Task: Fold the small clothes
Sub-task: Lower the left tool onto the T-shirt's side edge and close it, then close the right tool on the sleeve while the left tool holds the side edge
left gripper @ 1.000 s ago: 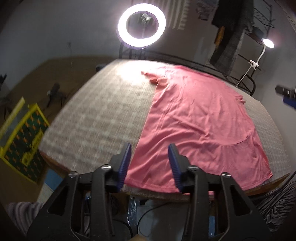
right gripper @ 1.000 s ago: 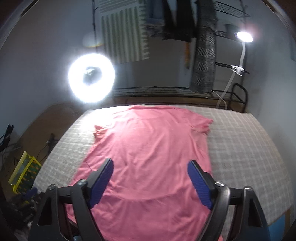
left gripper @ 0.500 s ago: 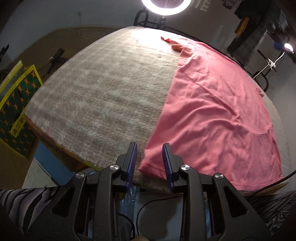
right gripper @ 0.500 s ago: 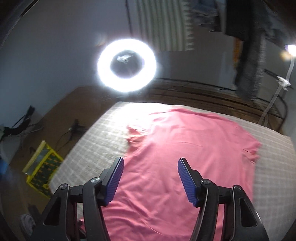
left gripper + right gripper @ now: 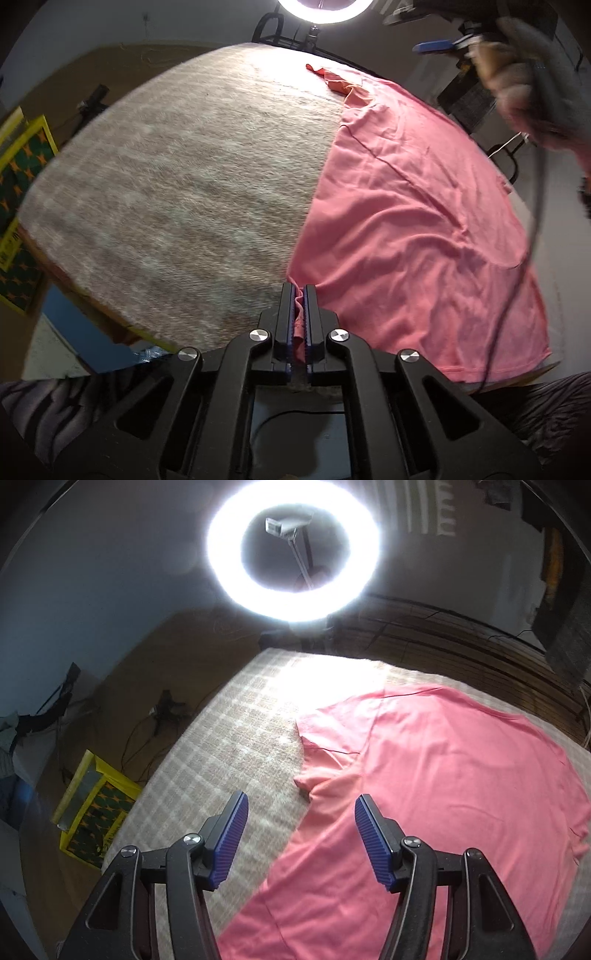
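While a pink T-shirt [image 5: 406,229] lies spread flat on a checked tablecloth [image 5: 177,206], its near hem corner is pinched between the closed fingers of the left gripper [image 5: 299,295]. The right gripper [image 5: 299,812] is held with jaws wide apart above the shirt's sleeve [image 5: 325,760], below a glowing ring light [image 5: 293,550].

Table [image 5: 177,192] w/ beige checked cloth [image 5: 236,746]; pink tee [image 5: 406,229] lies flat on right half.
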Action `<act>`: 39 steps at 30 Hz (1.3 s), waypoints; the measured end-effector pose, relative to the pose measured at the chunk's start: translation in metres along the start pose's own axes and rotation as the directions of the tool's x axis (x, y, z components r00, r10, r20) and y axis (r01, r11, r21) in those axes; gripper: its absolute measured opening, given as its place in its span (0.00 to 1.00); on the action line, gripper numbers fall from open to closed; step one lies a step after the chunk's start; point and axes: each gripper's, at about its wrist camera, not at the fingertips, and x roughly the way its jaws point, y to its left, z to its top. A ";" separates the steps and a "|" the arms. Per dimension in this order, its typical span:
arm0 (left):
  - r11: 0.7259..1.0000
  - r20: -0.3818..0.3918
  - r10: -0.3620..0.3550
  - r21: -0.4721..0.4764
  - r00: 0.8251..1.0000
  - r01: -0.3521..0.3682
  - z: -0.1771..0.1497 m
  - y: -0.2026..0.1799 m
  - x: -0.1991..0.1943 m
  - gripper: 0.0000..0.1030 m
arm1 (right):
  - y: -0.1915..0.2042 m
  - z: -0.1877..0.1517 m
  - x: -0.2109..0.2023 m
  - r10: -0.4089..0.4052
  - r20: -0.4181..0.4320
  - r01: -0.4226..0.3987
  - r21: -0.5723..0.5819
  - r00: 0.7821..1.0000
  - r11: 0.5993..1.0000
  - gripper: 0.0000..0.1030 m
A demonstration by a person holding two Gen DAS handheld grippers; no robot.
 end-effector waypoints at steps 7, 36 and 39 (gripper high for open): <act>0.985 -0.005 -0.129 -0.114 0.992 0.128 0.003 0.009 -0.003 0.01 | -0.004 0.031 0.083 0.010 -0.091 -0.006 0.045 0.996 0.999 0.54; 0.989 0.011 -0.104 -0.101 0.995 0.104 0.005 0.006 0.007 0.00 | 0.015 0.077 0.222 -0.210 -0.165 0.183 -0.164 0.964 0.969 0.34; 0.989 0.020 -0.118 -0.088 0.993 0.119 0.005 0.005 0.000 0.00 | 0.011 0.077 0.216 -0.213 -0.161 0.180 -0.198 0.964 0.964 0.00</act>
